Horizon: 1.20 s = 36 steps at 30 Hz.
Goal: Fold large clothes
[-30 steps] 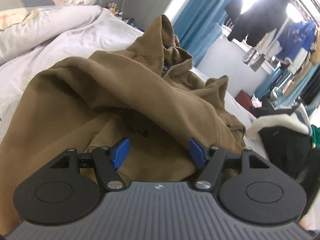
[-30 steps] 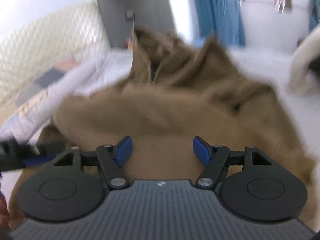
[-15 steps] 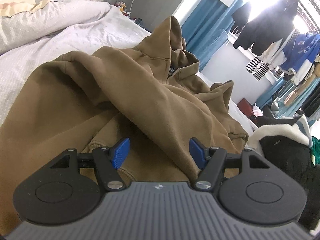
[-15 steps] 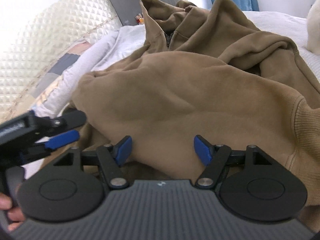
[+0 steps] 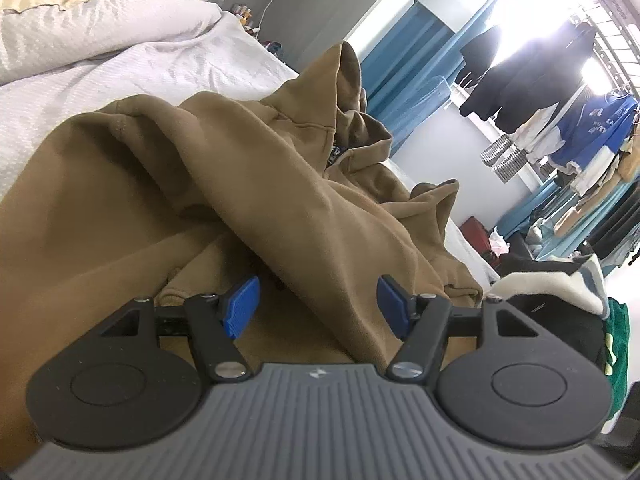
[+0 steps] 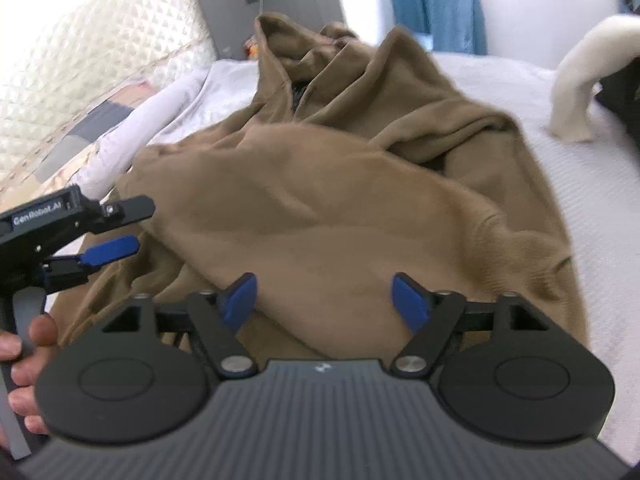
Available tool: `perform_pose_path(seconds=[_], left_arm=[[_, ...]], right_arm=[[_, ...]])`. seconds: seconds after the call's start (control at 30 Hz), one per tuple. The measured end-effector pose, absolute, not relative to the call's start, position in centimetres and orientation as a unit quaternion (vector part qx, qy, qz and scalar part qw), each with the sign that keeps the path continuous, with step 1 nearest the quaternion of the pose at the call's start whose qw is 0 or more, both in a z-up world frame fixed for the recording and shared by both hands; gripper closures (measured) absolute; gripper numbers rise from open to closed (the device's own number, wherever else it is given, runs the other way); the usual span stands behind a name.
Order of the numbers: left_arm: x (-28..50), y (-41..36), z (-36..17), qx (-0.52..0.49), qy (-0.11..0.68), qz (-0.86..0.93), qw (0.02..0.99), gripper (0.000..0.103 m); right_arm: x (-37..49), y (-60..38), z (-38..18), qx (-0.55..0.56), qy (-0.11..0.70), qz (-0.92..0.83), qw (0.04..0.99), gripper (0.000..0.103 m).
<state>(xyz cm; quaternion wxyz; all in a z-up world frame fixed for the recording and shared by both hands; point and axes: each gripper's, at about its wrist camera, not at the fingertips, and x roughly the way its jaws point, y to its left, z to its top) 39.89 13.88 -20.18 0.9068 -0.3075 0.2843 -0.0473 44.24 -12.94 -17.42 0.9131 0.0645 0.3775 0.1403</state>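
1. On my left wrist camera, the left gripper [image 5: 318,300] stands with its jaws apart, and its blue pads [image 5: 241,306] press on nothing. I read it as open and empty.
2. Ahead of this gripper and below it lies the brown hoodie [image 5: 248,184], spread over the white bed cover [image 5: 132,68]. One thick fold of it runs between the two pads and goes on under the gripper, but I see a gap to the cloth on each side.
3. The hood [image 5: 344,80] stands up farther ahead, a little to the right of the gripper's middle line. A pillow [image 5: 88,28] is far ahead on the left.
4. To the right of the left gripper, just beside its right finger, is a black and white garment [image 5: 552,292]. Behind it, well apart, clothes hang on a rack [image 5: 560,120] before a bright window.
5. On my right wrist camera, the right gripper [image 6: 324,300] has its jaws opening. A wide fold of the hoodie [image 6: 340,208] lies between them and under them; the pads [image 6: 240,300] do not clamp it, as far as I can see.
6. To the left of the right gripper I see the left gripper [image 6: 116,232] from the side, held by a hand [image 6: 24,360], over the left edge of the hoodie.
7. Far ahead to the right lies a white garment [image 6: 576,80] on the bed cover [image 6: 580,200].
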Motion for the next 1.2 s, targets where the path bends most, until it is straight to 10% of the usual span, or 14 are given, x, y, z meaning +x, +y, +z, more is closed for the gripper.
perform_pose_path(seconds=[0.27, 0.6, 1.07, 1.2], left_arm=[[41.8, 14.3, -21.4, -0.347, 0.277, -0.046, 0.895, 0.044], [42.9, 14.2, -21.9, -0.386, 0.266, -0.05, 0.882, 0.088], [42.1, 18.7, -20.4, -0.385, 0.229, 0.015, 0.894, 0.091], [42.6, 19.2, -21.9, -0.378, 0.261, 0.04, 0.887, 0.091]], right_arm=[[46.3, -17.1, -16.6, 0.111, 0.342, 0.043, 0.932, 0.024], [46.9, -19.2, -17.8, 0.108, 0.344, -0.055, 0.931, 0.024], [47.5, -15.7, -19.7, 0.155, 0.413, 0.08, 0.894, 0.024], [47.8, -13.7, -20.0, 0.097, 0.416, 0.098, 0.899, 0.038]])
